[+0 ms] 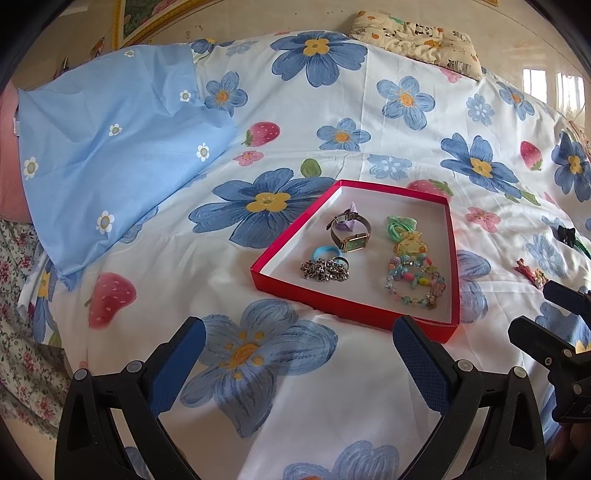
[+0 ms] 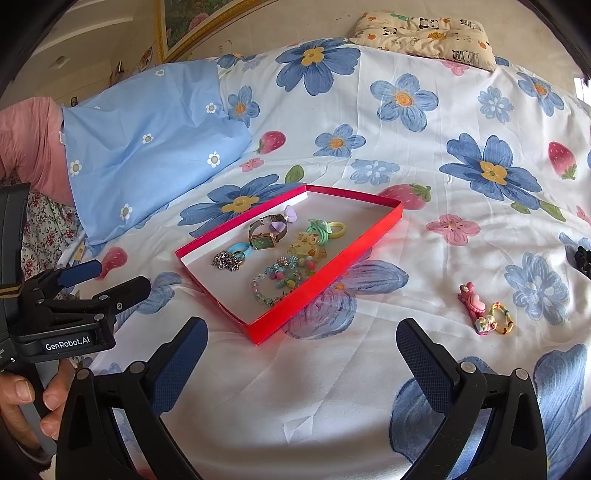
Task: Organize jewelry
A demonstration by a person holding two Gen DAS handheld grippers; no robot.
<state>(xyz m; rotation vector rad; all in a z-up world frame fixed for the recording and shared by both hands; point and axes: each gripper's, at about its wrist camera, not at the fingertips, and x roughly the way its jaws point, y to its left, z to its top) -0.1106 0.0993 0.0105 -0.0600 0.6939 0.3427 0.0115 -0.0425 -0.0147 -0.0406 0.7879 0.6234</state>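
Note:
A shallow red box (image 1: pixel 345 304) (image 2: pixel 334 267) lies on the flowered bedsheet. In it are a green-faced watch (image 1: pixel 352 242) (image 2: pixel 264 242), a silver chain (image 1: pixel 325 271) (image 2: pixel 225 260), a beaded bracelet (image 1: pixel 415 282) (image 2: pixel 275 282), green hair ties (image 1: pixel 400 223) and a yellow clip (image 2: pixel 308 245). A pink hair clip (image 2: pixel 471 304) and a small colourful ring (image 2: pixel 500 317) lie on the sheet right of the box. A black clip (image 1: pixel 565 234) lies further right. My left gripper (image 1: pixel 299 350) is open and empty, just before the box. My right gripper (image 2: pixel 301 354) is open and empty, below the box's near corner.
A blue pillow (image 1: pixel 110 147) (image 2: pixel 147 147) lies at the left, a panda-print cushion (image 1: pixel 417 38) (image 2: pixel 424 33) at the far edge. The left gripper body (image 2: pixel 66 317) shows at the left of the right wrist view.

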